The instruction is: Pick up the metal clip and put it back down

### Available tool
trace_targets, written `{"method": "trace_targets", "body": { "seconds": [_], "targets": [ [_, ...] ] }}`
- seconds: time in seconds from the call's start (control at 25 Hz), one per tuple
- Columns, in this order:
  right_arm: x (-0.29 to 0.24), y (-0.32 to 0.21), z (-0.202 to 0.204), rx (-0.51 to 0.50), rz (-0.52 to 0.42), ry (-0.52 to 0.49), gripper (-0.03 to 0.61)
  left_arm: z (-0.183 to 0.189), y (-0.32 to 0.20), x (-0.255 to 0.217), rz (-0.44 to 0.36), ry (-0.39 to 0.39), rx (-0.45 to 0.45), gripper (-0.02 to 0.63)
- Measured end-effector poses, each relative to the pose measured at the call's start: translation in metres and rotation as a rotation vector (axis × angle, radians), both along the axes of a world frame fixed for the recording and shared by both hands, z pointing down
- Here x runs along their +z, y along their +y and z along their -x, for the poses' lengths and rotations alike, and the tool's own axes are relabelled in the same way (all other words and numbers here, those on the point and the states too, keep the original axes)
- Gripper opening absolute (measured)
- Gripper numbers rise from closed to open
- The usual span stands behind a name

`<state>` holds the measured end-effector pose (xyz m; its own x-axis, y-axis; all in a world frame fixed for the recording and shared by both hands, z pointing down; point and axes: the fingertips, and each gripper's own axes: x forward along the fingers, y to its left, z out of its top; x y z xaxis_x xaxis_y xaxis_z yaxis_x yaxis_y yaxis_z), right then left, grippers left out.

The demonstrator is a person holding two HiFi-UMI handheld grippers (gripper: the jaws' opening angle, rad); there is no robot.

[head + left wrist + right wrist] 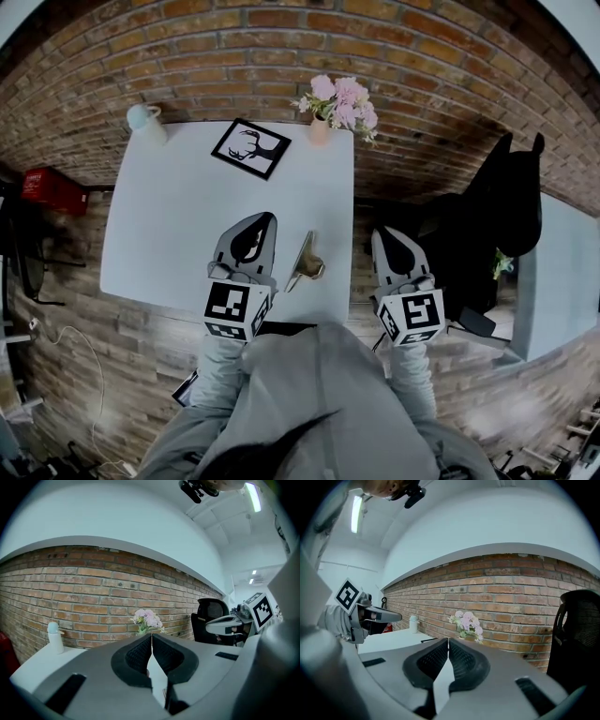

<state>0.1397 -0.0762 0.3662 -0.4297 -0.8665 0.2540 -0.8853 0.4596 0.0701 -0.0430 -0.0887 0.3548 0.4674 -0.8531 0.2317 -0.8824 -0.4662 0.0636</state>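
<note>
In the head view the metal clip point(305, 262), gold-coloured with a long handle, lies on the white table point(169, 225) near its front right corner. My left gripper point(266, 219) hovers just left of the clip, shut with nothing between its jaws. My right gripper point(381, 233) is right of the clip, beyond the table's right edge, shut and empty too. In the left gripper view the left gripper point(151, 637) has its pads pressed together. The right gripper view shows the same for the right gripper point(448, 642). Neither gripper view shows the clip.
A framed deer picture point(250, 148), a vase of pink flowers point(337, 105) and a white bottle point(145, 122) stand along the table's far edge by the brick wall. A black office chair point(497, 225) stands to the right of the table, a red object point(52, 190) to the left.
</note>
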Motion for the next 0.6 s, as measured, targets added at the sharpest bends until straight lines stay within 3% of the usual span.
{"method": "trace_targets", "body": {
  "seconds": [0.6],
  "targets": [
    [0.004, -0.004, 0.018, 0.017, 0.029, -0.057, 0.026, 0.003, -0.013, 0.004, 0.007, 0.001, 0.073, 0.029]
  ]
}}
